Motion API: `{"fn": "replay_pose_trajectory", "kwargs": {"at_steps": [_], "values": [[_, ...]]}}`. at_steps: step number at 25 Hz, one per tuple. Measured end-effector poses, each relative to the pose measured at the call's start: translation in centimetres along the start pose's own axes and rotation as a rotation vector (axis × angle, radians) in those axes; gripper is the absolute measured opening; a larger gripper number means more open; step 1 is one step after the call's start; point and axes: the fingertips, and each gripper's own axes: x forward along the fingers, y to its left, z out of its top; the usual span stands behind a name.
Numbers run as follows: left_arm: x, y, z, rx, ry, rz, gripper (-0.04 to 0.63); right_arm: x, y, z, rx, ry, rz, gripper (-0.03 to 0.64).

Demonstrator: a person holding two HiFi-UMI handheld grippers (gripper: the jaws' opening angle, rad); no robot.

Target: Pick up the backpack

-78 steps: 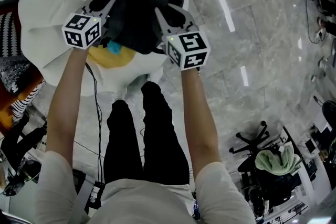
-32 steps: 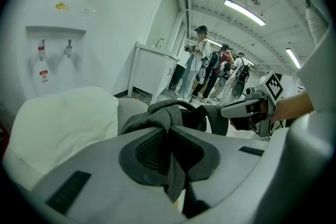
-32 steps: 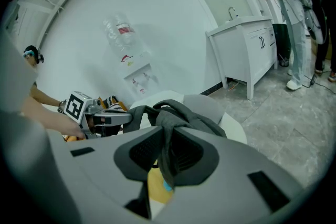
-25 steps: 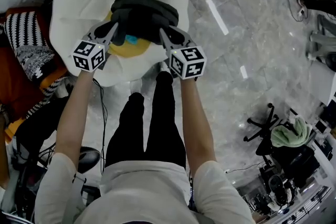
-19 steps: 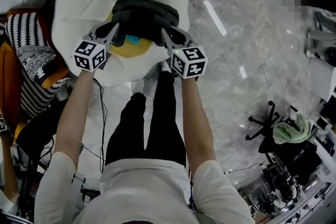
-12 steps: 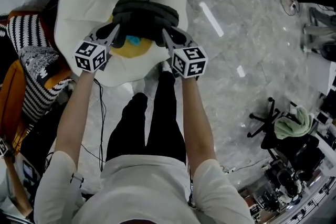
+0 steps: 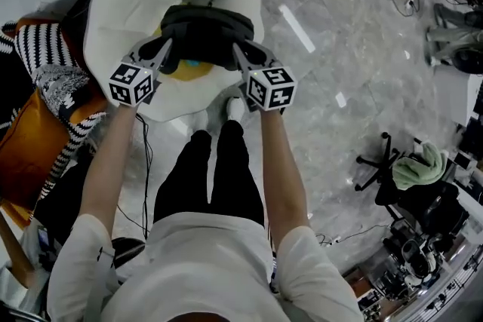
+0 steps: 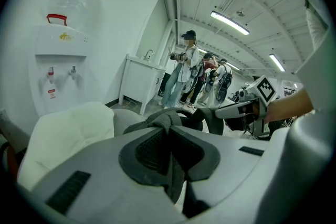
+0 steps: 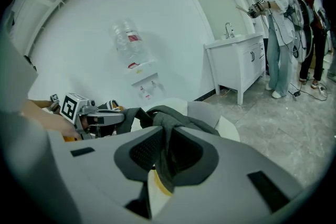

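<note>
The dark grey backpack [image 7: 207, 32] hangs in the air between my two grippers, above a white armchair [image 7: 128, 4]. My left gripper [image 7: 161, 50] is shut on dark fabric at the bag's left side; that fabric [image 8: 169, 128] sits pinched between its jaws. My right gripper [image 7: 240, 52] is shut on fabric at the bag's right side, and a grey fold [image 9: 168, 126] runs down between its jaws. A yellow cushion [image 7: 183, 70] with a blue patch lies on the seat under the bag.
An orange seat with striped cloth [image 7: 41, 94] stands at the left. My black-trousered legs [image 7: 211, 177] stand on the grey marble floor [image 7: 339, 49]. A black office chair with green cloth [image 7: 415, 177] stands at the right. A water dispenser [image 8: 55, 71], a white cabinet [image 9: 239, 63] and several people [image 8: 184, 73] are beyond.
Both grippers have risen with the backpack held between them, and it now hangs higher over the armchair. The view has drifted so that more of the orange seat shows at the left.
</note>
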Motion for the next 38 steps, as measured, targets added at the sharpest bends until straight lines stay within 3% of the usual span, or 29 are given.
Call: {"fn": "replay_pose_trajectory", "kwargs": {"at_steps": [10, 38], "values": [[-3.6, -3.3, 0.9, -0.011, -0.011, 0.026, 0.034, -3.6, 2.3, -0.2, 0.002, -0.007, 0.037, 0.058], [-12.7, -16.6, 8.1, 0.031, -0.115, 0.096, 0.034, -18.6, 7.4, 5.3, -0.058, -0.116, 0.137, 0.055]]}}
